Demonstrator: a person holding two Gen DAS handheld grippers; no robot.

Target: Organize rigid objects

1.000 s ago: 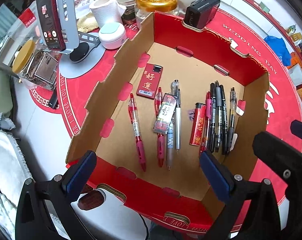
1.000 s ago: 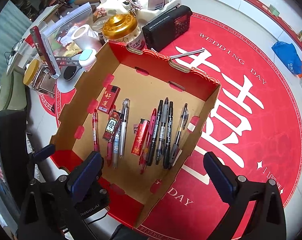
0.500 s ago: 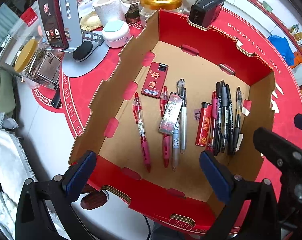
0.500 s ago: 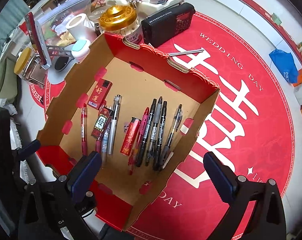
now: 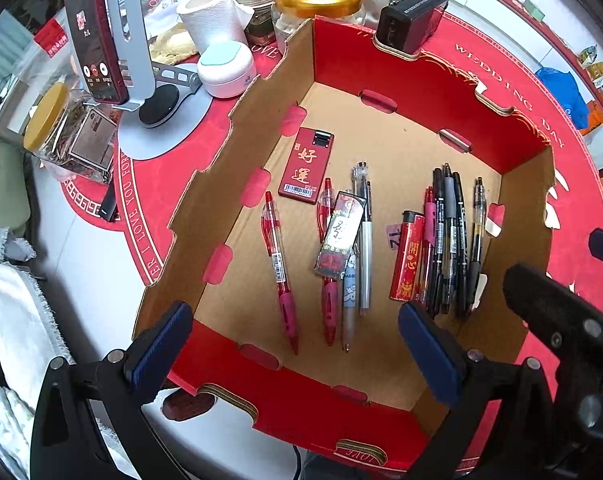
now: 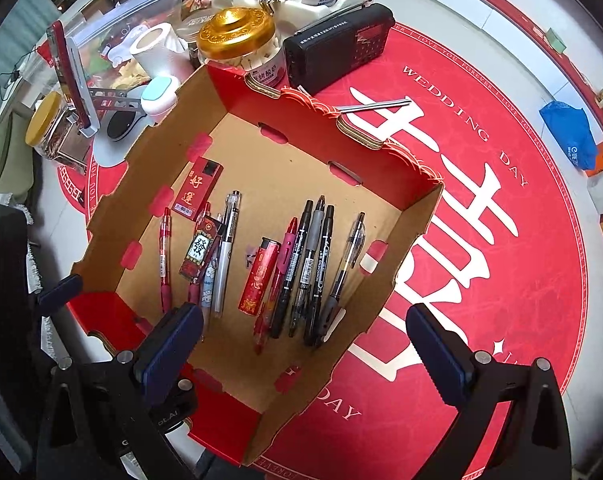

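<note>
White table (image 5: 101, 280) with a round red "WEDDING DAY" mat (image 6: 501, 240) on it, clutter along the far edge. Biggest item: the open red-and-brown cardboard box (image 5: 421, 92), sitting on the mat straight ahead of both tongs. Left gripper (image 5: 293, 344) hovers over the box's near wall, jaws wide apart, nothing between them. Right gripper (image 6: 305, 344) hovers at the near right corner of the box, jaws also spread, empty; its left pad is over the box floor, its right pad over the mat outside. Beyond the box: black radio (image 6: 337, 52) touching the far wall, gold-lidded jar (image 6: 237, 40) just left of it, paper roll (image 5: 213, 16), phone on a stand (image 5: 97, 40) far left, yellow-lidded jar (image 5: 45, 120) lying on its side near it, small white pot with a teal top (image 5: 227, 66). Inside the box, all flat on the floor: red card box (image 5: 307, 166) towards the far left; a lone red pen (image 5: 279, 272) ahead of the left gripper; beside it a cluster of red pen, white pen and grey pen with a printed lighter (image 5: 339, 236) lying across them; red lighter (image 5: 407, 256) just ahead of the left gripper's right pad; bunch of black pens (image 5: 449, 240) plus one pink pen touching it; one clear black pen (image 6: 347, 260) slightly apart, nearest the right wall. A thin metal rod (image 6: 375, 106) lies on the mat outside, past the far right wall.
</note>
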